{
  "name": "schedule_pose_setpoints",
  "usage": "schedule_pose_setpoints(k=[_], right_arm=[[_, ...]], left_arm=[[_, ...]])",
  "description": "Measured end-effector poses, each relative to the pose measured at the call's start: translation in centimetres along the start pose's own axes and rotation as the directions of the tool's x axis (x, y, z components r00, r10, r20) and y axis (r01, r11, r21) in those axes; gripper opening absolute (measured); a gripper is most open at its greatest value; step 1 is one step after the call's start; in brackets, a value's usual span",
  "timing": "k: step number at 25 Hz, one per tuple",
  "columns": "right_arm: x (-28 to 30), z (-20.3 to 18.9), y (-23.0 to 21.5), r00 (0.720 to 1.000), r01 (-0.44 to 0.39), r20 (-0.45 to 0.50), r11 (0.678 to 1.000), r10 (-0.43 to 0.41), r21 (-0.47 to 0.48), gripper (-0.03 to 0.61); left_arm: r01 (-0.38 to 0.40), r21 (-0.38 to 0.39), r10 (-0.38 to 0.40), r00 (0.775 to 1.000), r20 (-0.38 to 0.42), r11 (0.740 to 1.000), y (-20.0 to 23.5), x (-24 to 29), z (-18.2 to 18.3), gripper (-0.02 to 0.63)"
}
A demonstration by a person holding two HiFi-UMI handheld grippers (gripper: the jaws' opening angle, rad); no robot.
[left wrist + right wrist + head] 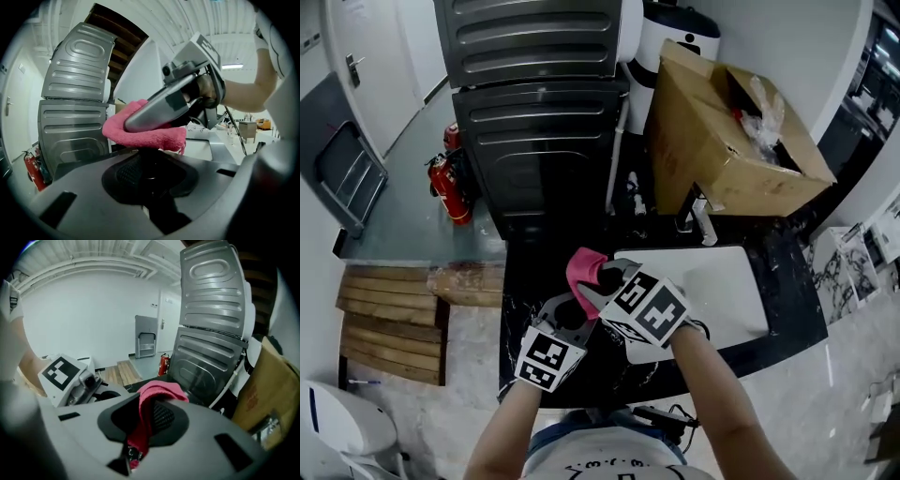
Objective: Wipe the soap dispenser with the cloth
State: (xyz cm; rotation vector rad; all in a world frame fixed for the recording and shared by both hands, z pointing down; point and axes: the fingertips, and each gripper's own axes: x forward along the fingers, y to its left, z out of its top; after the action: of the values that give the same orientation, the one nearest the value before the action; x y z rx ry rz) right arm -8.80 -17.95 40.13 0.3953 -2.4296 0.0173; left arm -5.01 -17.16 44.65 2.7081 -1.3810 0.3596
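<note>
Two grippers meet over the black counter (517, 281), just left of the white sink (722, 300), and by my read the wiping step itself is in hand. The right gripper (602, 278) is clenched on the pink cloth (584, 266); its own view shows the fabric pinched between the jaws and bunched over the tips. The left gripper (572, 307) is clamped narrow on a dark, rounded object that I take to be the soap dispenser (149, 165), though its shape is hard to make out in the shadow between the jaws. The cloth sits right on the top of that dark body, touching it, with the right gripper bearing down from above and across. So the top is covered and the sides look unwiped. The next move, I'd judge, calls for drawing the cloth down and around the body while the left gripper holds firm, without loosening either grip or letting the cloth slip free.
</note>
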Motion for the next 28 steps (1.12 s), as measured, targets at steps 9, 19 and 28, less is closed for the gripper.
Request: schedule_pose_setpoints(k=[9,19,28], right_arm=[[-5.2,-5.3,0.3,0.997,0.059,-0.045,0.996,-0.055,0.074,0.048],[-10.1,-11.6,-1.5,0.961,0.263,-0.027,0.881,-0.275,0.393,0.049],[-10.7,-11.3,-2.0,0.953,0.260,0.023,0.854,-0.303,0.451,0.049]], left_arm=[[0.020,0.006,-0.020,1.000,0.018,1.000,0.0,-0.1,-0.1,0.101],[0.077,-0.003,-0.076,0.997,0.032,0.997,-0.3,0.6,0.0,0.106],[0.266,-0.581,-0.059,0.935,0.350,0.769,3.8,-1.5,3.9,0.103]])
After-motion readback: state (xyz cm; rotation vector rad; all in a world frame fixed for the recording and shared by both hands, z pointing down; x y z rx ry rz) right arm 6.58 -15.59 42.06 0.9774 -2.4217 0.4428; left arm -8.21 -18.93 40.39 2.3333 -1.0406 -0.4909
